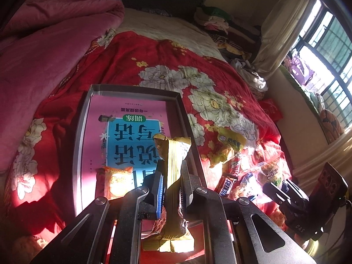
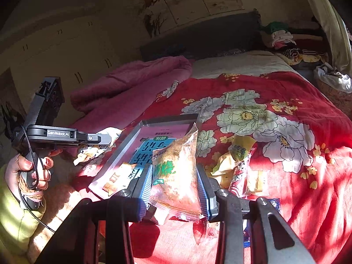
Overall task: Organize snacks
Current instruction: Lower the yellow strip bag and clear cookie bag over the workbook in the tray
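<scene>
My left gripper [image 1: 172, 189] is shut on a yellow snack packet [image 1: 173, 160], held upright over the near end of a grey shallow box [image 1: 79, 136] with a pink and blue printed bottom. An orange snack packet [image 1: 116, 182] lies in the box. My right gripper [image 2: 175, 184] is shut on a clear packet with green print [image 2: 176, 171], held above the bed beside the box [image 2: 123, 147]. Loose snacks lie on the red floral bedspread: a yellow packet [image 1: 233, 140], a Snickers bar [image 1: 226, 184] and several clear packets [image 1: 264, 171]. The left gripper also shows in the right wrist view [image 2: 103, 138].
A pink blanket [image 1: 44, 44] is heaped left of the box. Piled clothes [image 1: 222, 28] sit at the bed's far right, by a curtain and window [image 1: 325, 50]. A wardrobe [image 2: 66, 55] stands beyond the bed. The right gripper shows at the left view's right edge [image 1: 275, 189].
</scene>
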Available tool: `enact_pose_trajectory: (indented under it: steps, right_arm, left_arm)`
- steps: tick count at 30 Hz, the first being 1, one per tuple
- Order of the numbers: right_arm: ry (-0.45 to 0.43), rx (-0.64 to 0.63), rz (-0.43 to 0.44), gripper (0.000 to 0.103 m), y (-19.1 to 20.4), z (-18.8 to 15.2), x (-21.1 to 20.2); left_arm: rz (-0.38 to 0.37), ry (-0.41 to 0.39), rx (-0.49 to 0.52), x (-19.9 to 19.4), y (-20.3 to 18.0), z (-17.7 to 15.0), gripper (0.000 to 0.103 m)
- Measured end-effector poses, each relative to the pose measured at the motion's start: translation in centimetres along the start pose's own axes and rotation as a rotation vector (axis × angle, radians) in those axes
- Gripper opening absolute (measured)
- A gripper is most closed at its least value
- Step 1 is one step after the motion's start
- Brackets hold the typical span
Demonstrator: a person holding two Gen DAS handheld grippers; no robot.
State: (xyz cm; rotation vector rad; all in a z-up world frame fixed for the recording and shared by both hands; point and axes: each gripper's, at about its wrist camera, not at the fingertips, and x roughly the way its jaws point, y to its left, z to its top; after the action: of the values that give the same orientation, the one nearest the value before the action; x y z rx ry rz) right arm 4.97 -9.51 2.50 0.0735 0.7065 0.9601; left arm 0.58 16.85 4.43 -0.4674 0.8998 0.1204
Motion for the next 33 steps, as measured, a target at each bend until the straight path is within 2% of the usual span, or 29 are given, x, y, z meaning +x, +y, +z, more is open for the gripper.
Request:
enact_pose_trajectory:
  steps: [7,23,33]
  right_arm:
    - [0.008,-0.014,0.019,0.039,1.7,0.1,0.8]
    - [0.013,-0.038,0.006,0.039,4.8,0.9,1.8]
    - [0.014,-0.033,-0.02,0.039,5.5,1.3,2.2]
  left_arm:
    - [0.009,-0.019,-0.016,-0.9,1.2,-0.4,0.012]
    - [-0.033,-0.056,-0.045,-2.3,3.0,-0.9,0.012]
    - [-0.063,-0.036,-0.026,-1.4,2.7,-1.9,0.012]
